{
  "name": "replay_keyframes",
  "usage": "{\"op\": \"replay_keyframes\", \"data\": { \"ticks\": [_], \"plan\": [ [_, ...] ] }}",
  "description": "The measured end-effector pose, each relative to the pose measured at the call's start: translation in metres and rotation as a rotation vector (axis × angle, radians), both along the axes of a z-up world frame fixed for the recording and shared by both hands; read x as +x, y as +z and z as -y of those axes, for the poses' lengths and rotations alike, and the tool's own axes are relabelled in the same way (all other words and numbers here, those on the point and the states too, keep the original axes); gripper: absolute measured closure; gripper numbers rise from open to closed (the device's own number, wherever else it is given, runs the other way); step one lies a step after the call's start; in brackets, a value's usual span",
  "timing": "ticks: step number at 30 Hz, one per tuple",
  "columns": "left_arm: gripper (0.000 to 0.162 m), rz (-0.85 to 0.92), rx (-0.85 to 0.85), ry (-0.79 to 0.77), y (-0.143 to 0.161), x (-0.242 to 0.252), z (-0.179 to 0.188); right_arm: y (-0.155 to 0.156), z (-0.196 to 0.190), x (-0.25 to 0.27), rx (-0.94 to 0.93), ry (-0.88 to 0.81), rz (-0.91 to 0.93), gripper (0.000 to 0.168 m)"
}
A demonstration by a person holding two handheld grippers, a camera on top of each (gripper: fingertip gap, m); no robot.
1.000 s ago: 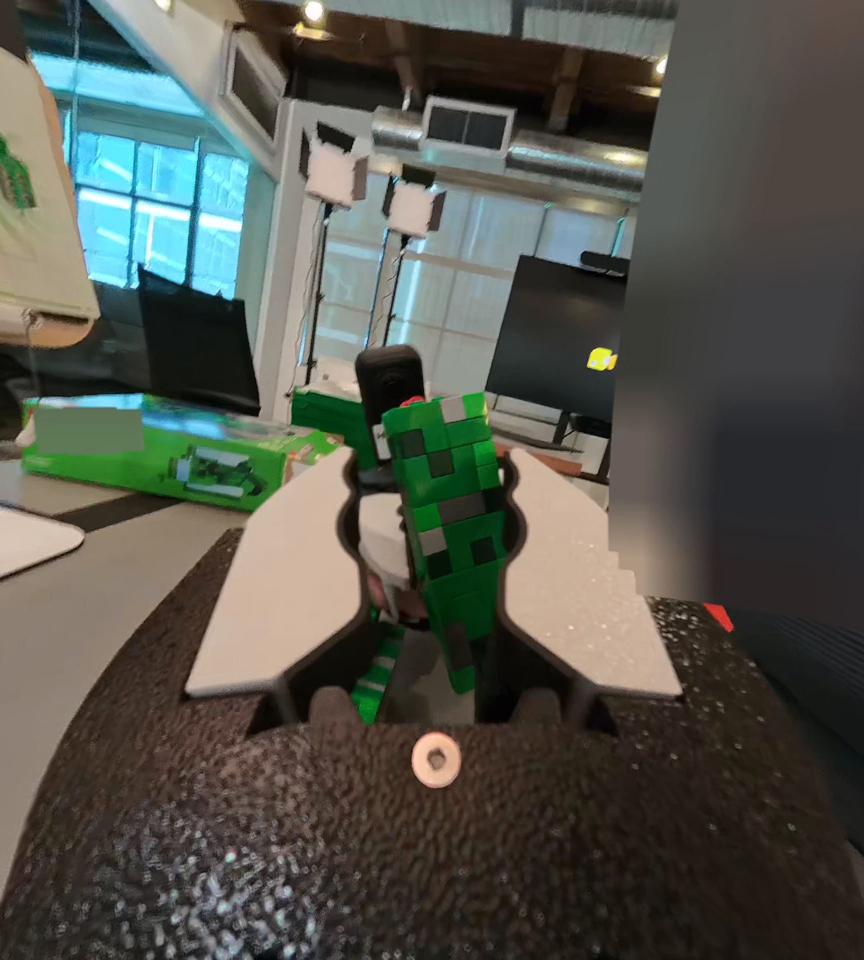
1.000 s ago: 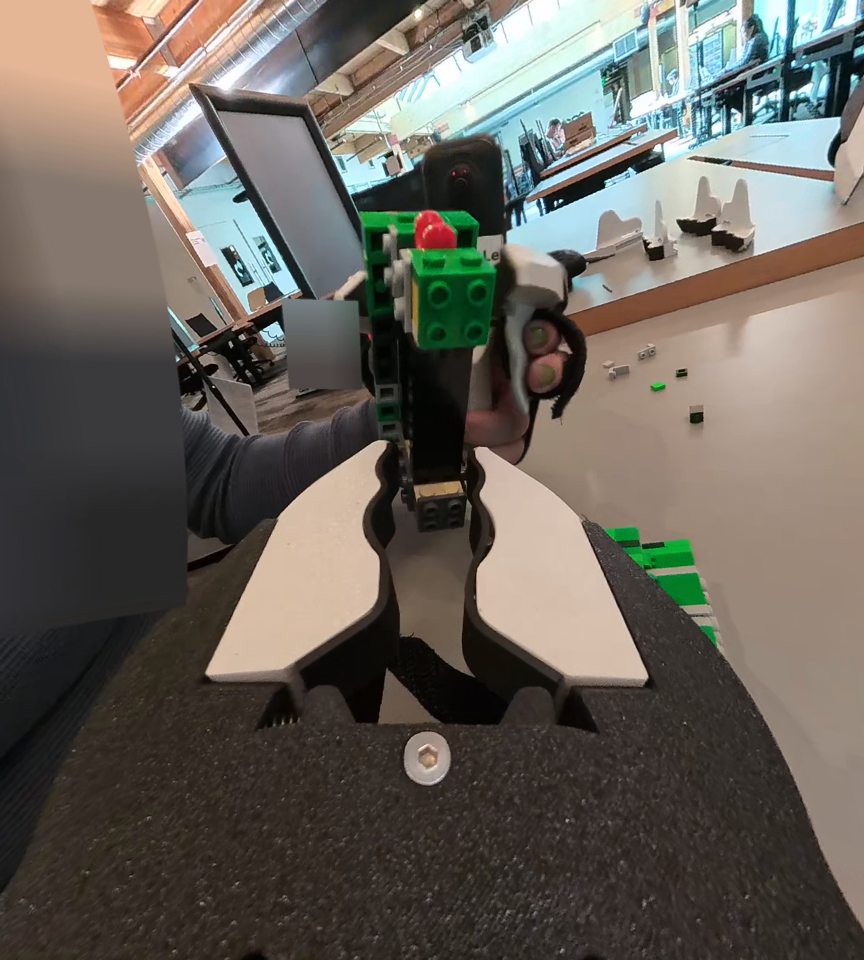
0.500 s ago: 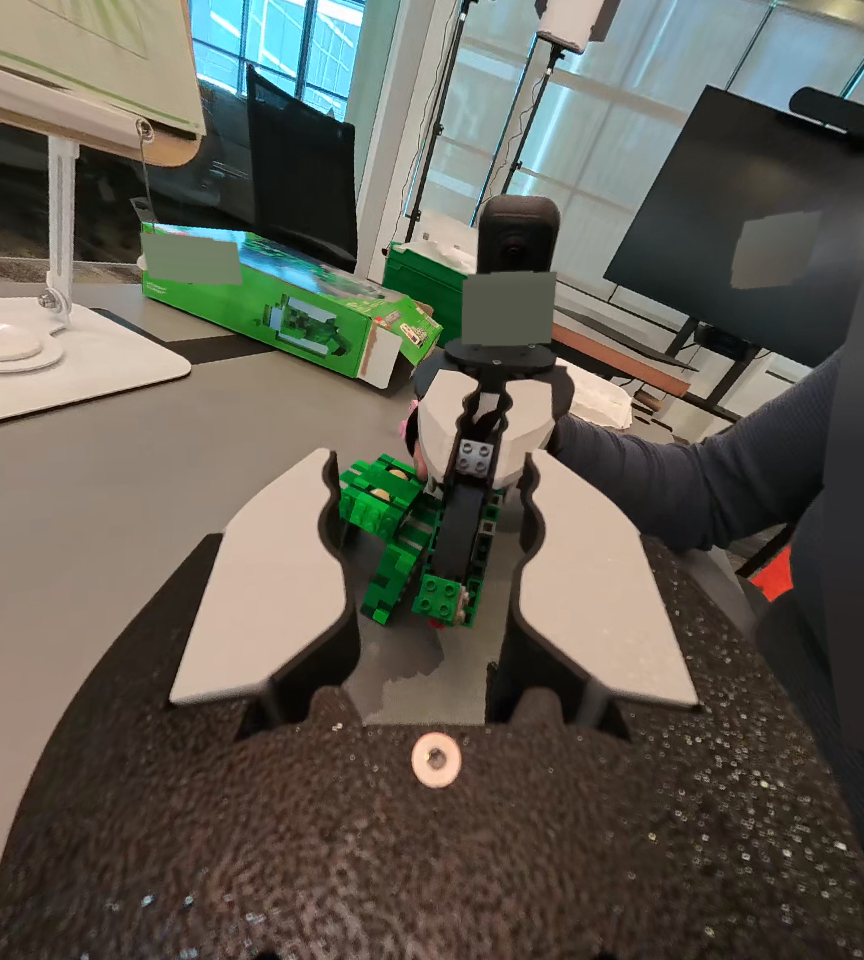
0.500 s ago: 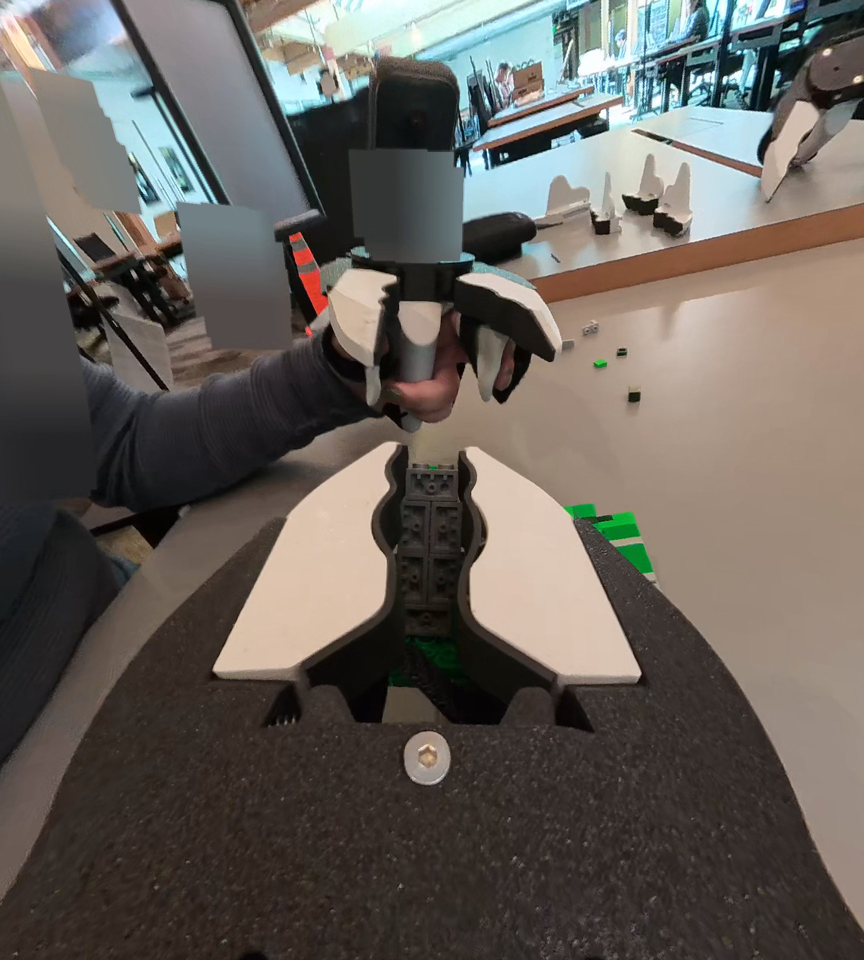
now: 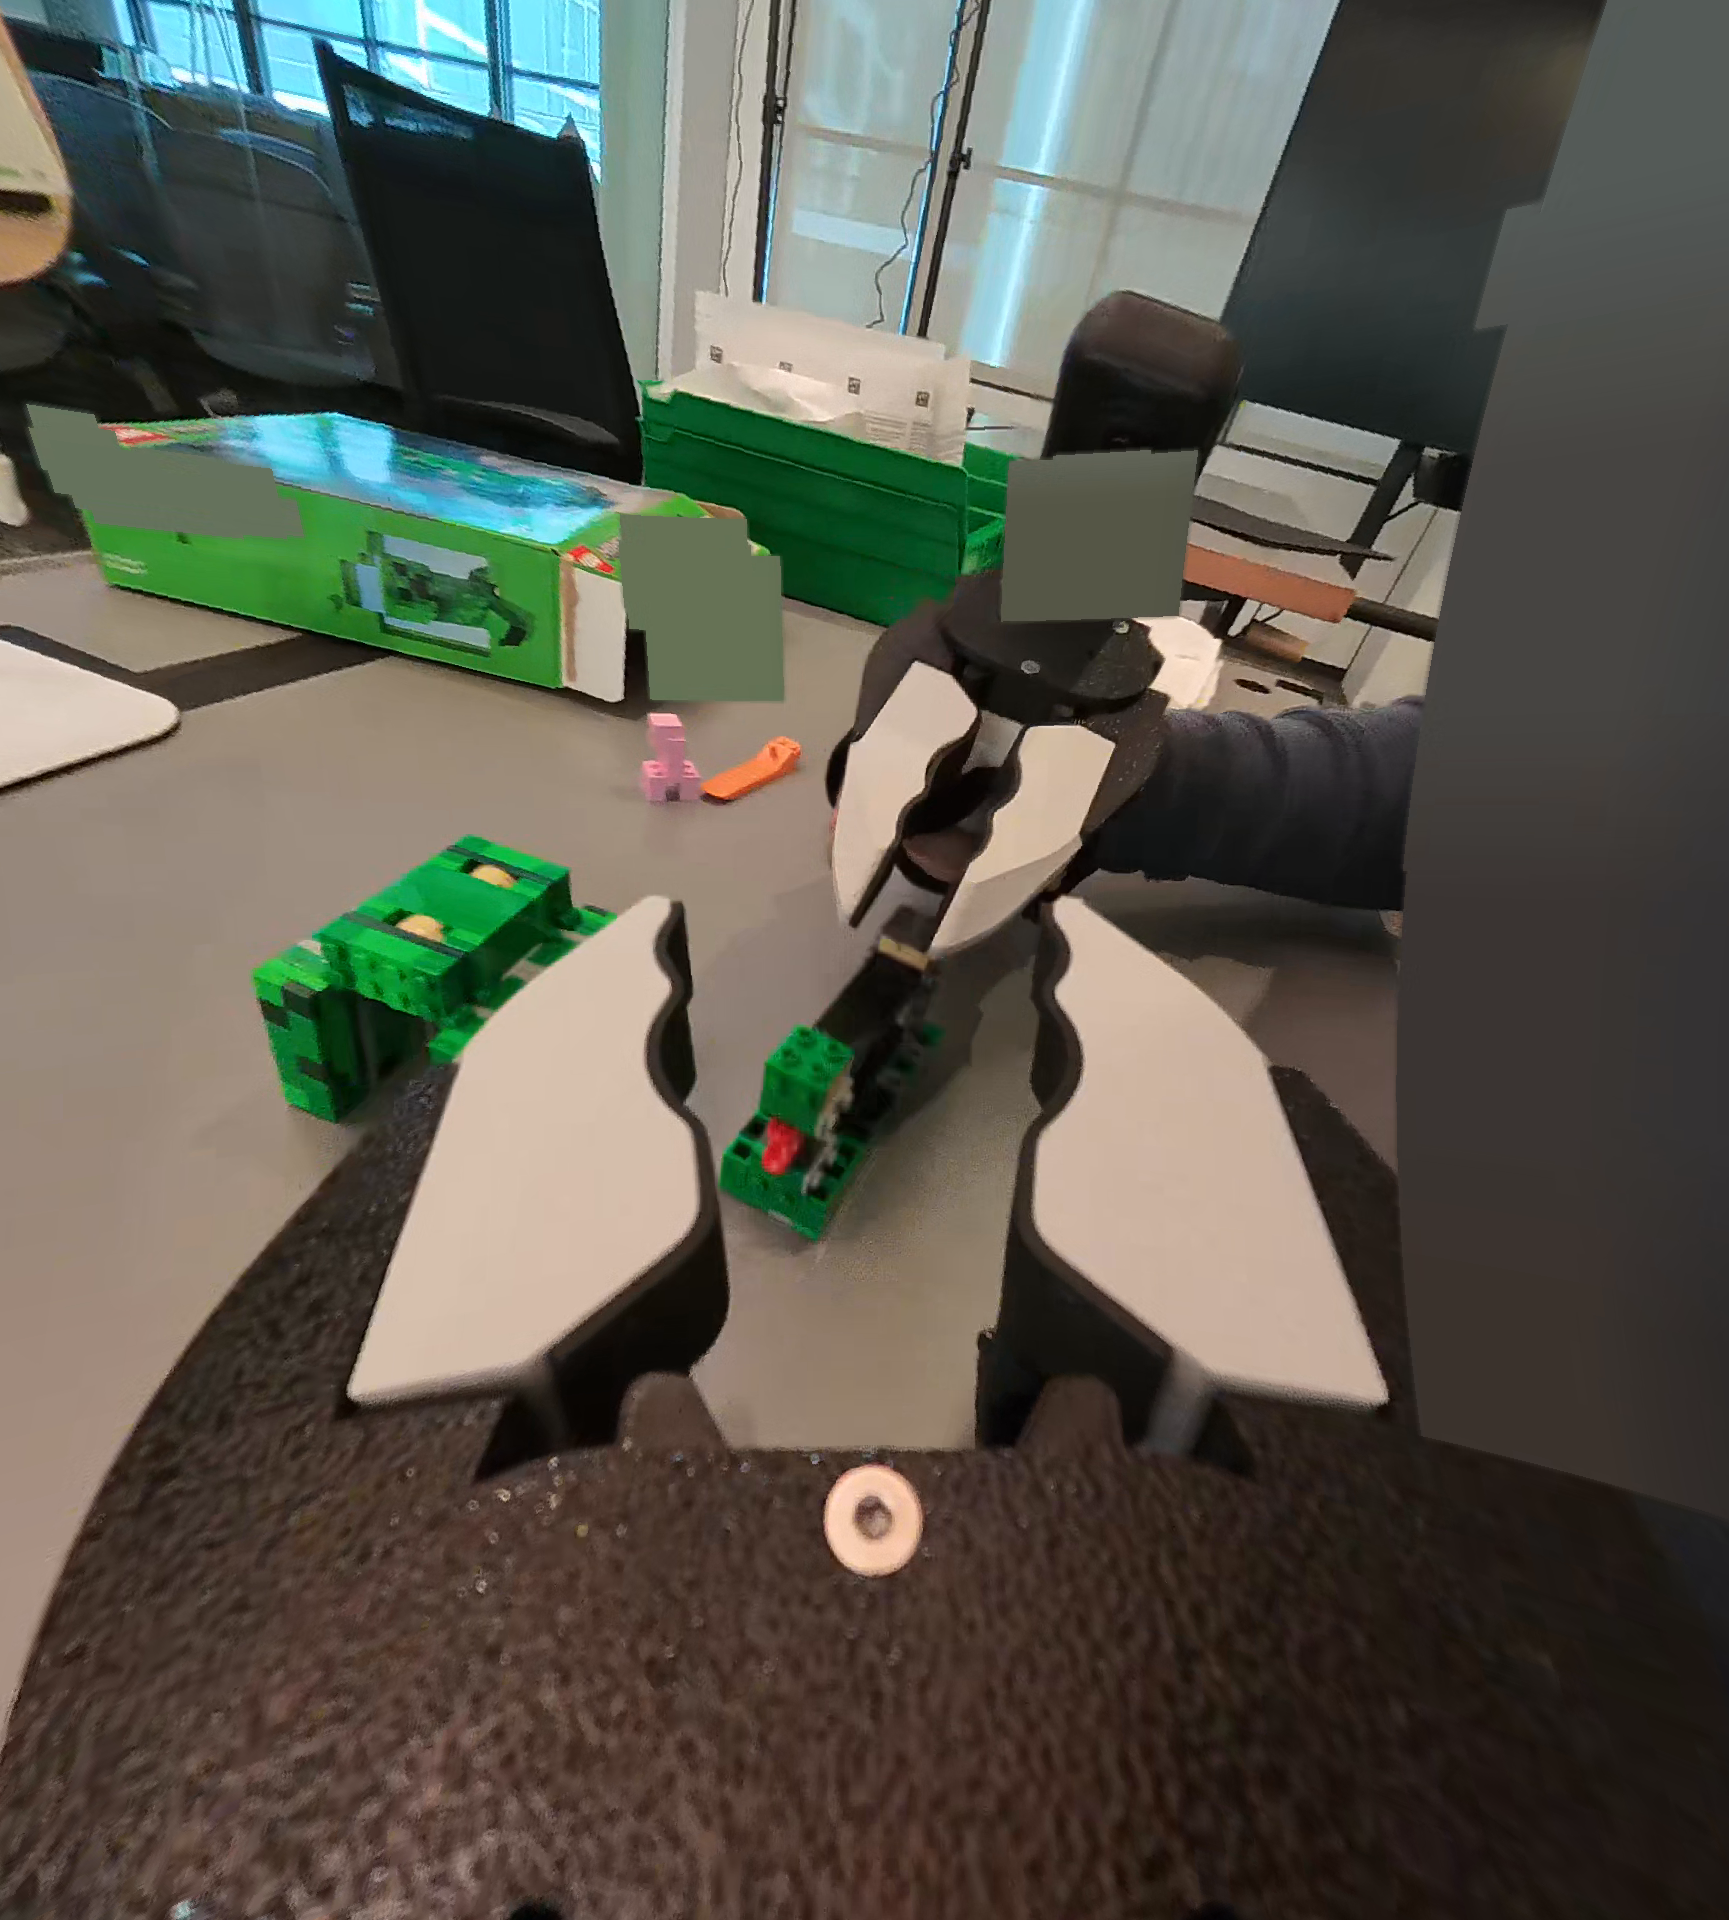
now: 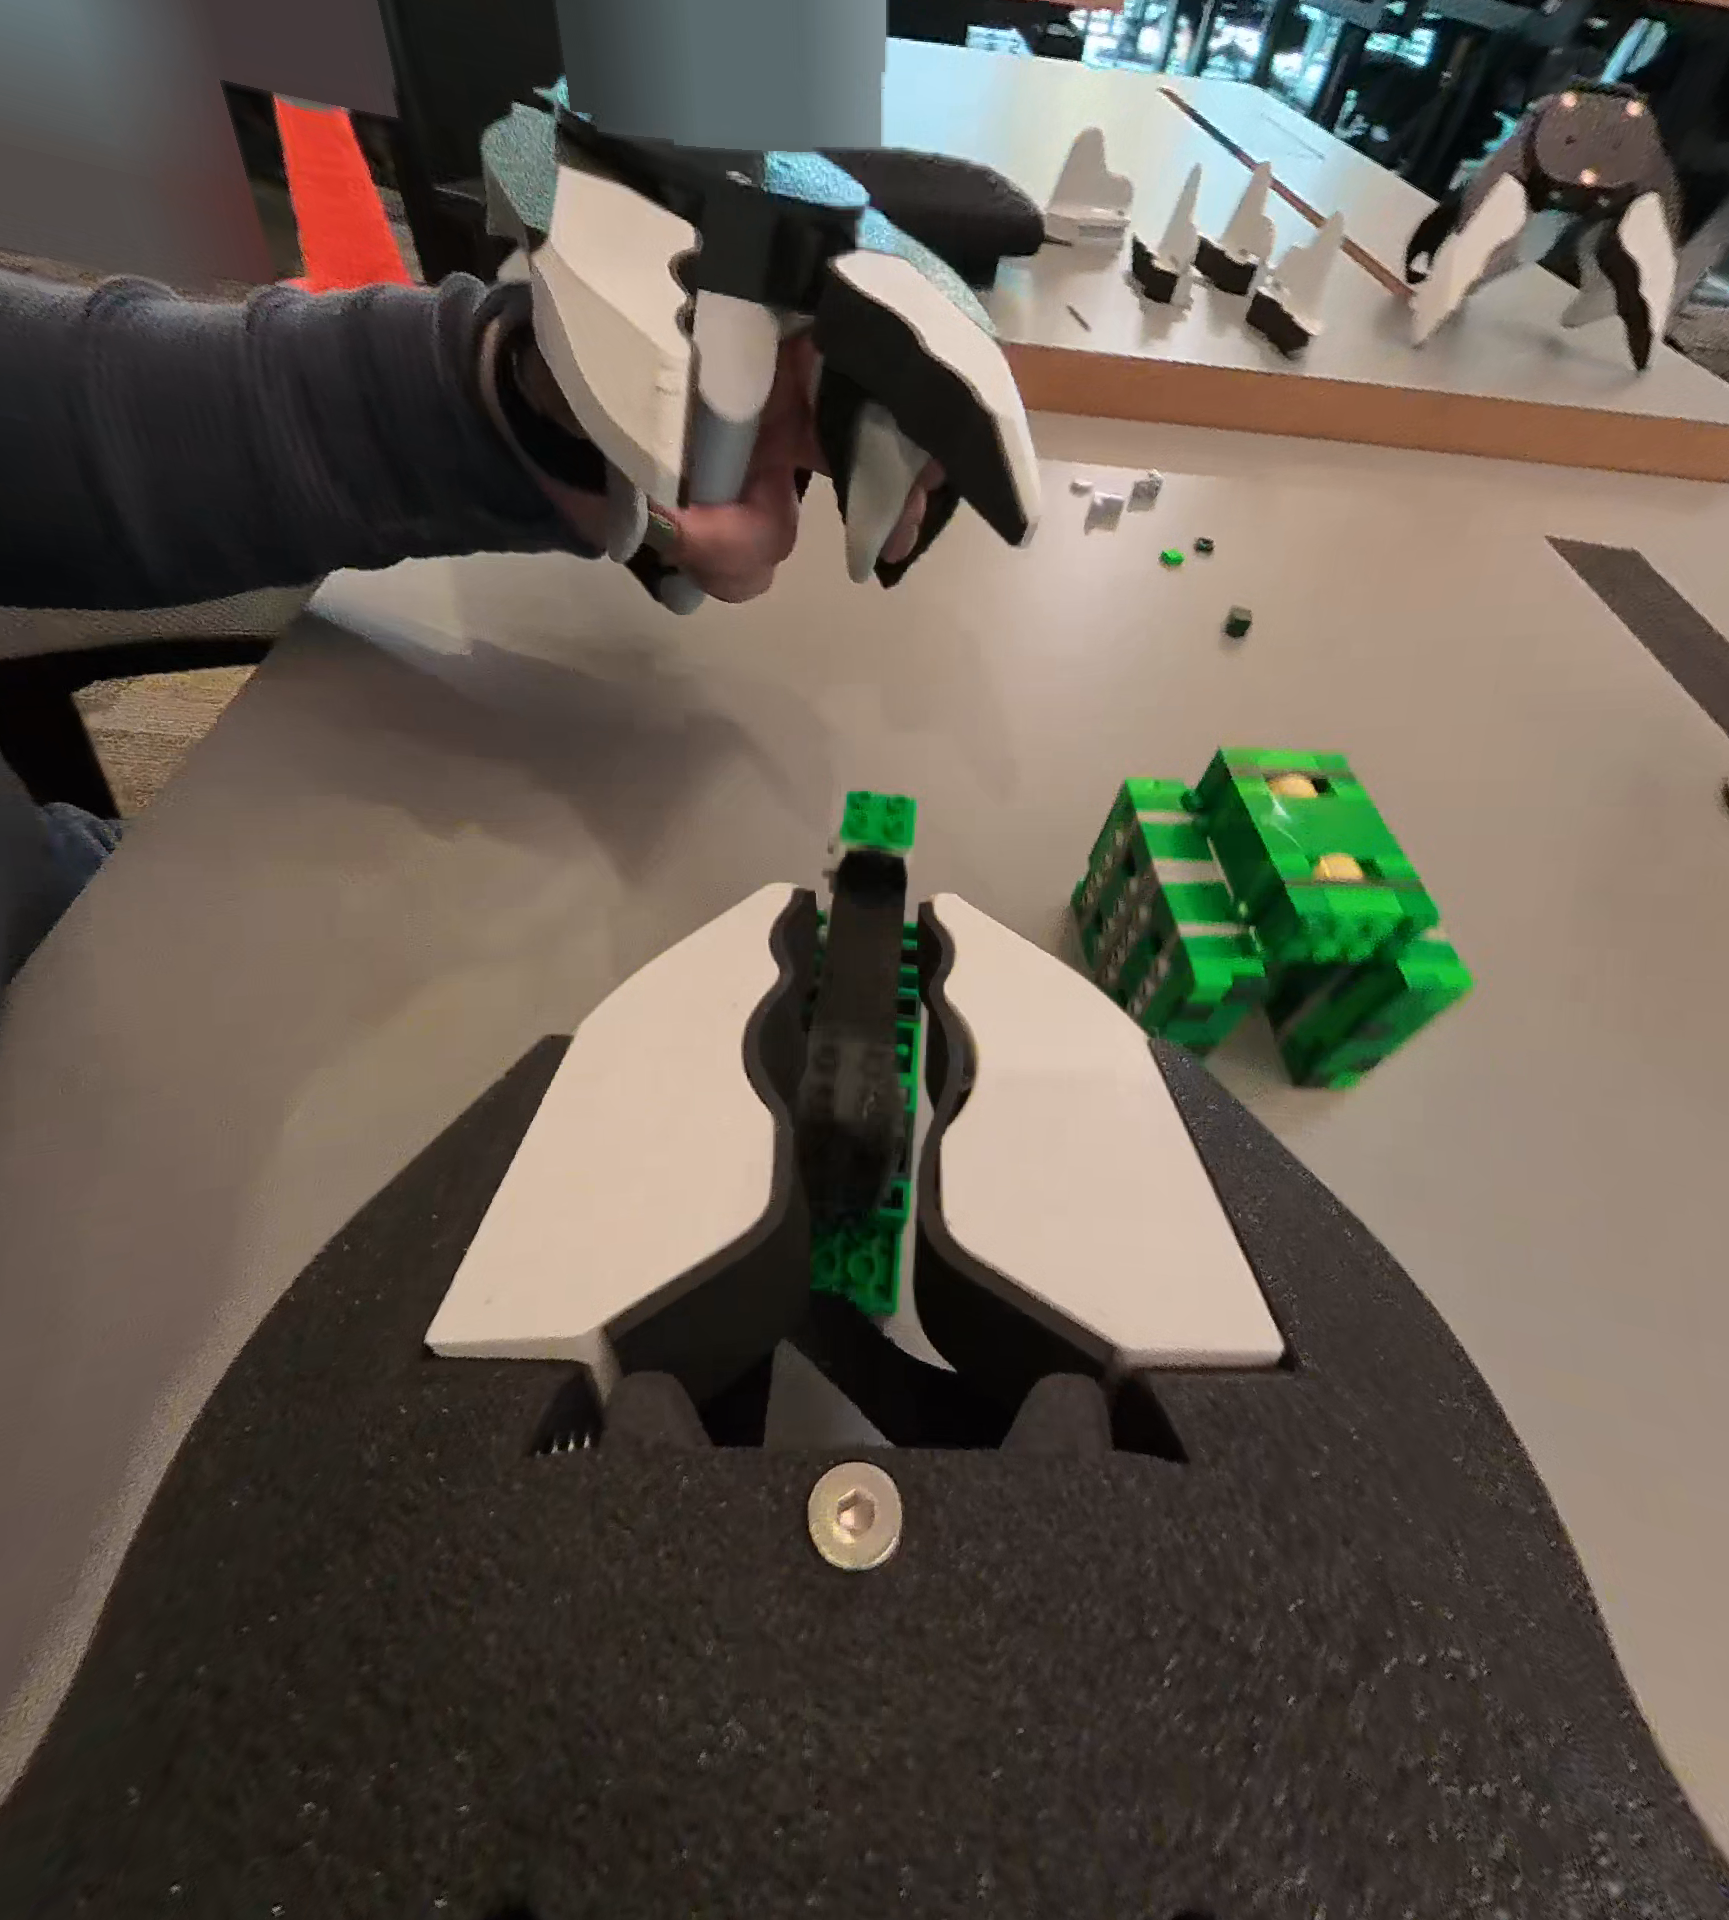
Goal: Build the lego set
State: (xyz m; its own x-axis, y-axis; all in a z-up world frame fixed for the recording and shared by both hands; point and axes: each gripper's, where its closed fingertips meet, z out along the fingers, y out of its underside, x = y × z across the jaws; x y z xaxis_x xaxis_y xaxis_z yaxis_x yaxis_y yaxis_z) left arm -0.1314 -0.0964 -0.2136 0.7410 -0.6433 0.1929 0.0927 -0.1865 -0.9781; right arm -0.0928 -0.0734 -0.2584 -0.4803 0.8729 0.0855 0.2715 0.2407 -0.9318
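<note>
My right gripper [image 6: 860, 904] is shut on a long black and green lego piece [image 6: 860, 1039]. In the left wrist view that gripper [image 5: 943, 821] holds the piece [image 5: 829, 1101] tilted, with its green end and red stud down at the grey table [image 5: 164, 1039]. My left gripper [image 5: 860, 914] is open and empty, just above and behind that piece. It also shows in the right wrist view [image 6: 829, 499], held in a hand. The green block body [image 5: 403, 966] lies on the table to its left, free of both grippers. It shows in the right wrist view too [image 6: 1275, 914].
A green lego box [image 5: 372, 551] and a green tray of paper bags [image 5: 808, 488] stand at the back. A pink figure [image 5: 670, 758] and an orange separator [image 5: 751, 771] lie nearby. A white pad [image 5: 8, 707] is at left. Small loose bricks [image 6: 1172, 556] lie farther off.
My left gripper has let go of the green body, which now lies on the table, and has opened wide and drawn back. My right gripper has lowered the black and green piece to the table.
</note>
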Motion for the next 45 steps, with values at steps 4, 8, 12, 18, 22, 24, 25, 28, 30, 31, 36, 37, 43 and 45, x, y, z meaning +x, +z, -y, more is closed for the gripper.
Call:
{"op": "replay_keyframes", "data": {
  "ticks": [4,8,12,18,22,24,25,28,30,31,36,37,43,45],
  "plan": [
    [0.099,0.022,-0.019,-0.02,-0.005,0.009,-0.001,-0.014,-0.009,0.016,0.006,-0.064,0.065,0.143],
    [0.098,0.002,-0.021,-0.009,-0.006,0.01,0.004,-0.019,-0.015,0.029,0.003,-0.115,0.195,0.119],
    [0.099,-0.003,-0.025,0.009,-0.006,0.008,0.009,-0.029,-0.012,0.033,0.087,-0.116,0.364,0.11],
    [0.098,-0.089,-0.059,0.026,-0.015,0.007,0.017,-0.014,-0.011,0.031,0.14,-0.083,0.496,0.114],
    [0.098,-0.137,-0.048,0.055,-0.018,0.004,0.021,-0.009,-0.008,0.016,0.171,-0.023,0.702,0.13],
    [0.098,-0.135,-0.04,0.065,-0.019,0.004,0.022,-0.021,-0.007,0.011,0.262,-0.01,0.824,0.13],
    [0.098,-0.133,-0.038,0.07,-0.019,0.003,0.023,-0.028,-0.007,0.01,0.312,-0.01,0.872,0.131],
    [0.098,-0.14,-0.03,0.086,-0.021,0.001,0.027,-0.044,-0.005,0.006,0.392,-0.008,0.983,0.136],
    [0.098,-0.145,-0.032,0.097,-0.023,-0.002,0.03,-0.049,-0.001,0.004,0.411,0.01,1.007,0.147],
    [0.098,-0.144,-0.039,0.103,-0.025,-0.004,0.032,-0.049,0.0,0.003,0.416,0.015,1.007,0.15],
    [0.098,-0.066,-0.092,0.18,-0.034,-0.017,0.03,-0.034,0.009,-0.01,0.244,0.039,0.901,0.151],
    [0.098,-0.039,-0.096,0.197,-0.034,-0.019,0.029,-0.025,0.012,-0.016,0.145,0.043,0.85,0.151],
    [0.091,0.175,-0.045,0.233,-0.004,-0.023,0.014,0.059,0.023,-0.045,-0.358,0.172,0.464,0.15],
    [0.091,0.239,-0.013,0.208,0.014,-0.021,0.01,0.078,0.026,-0.045,-0.447,0.219,0.4,0.15]
  ]
}}
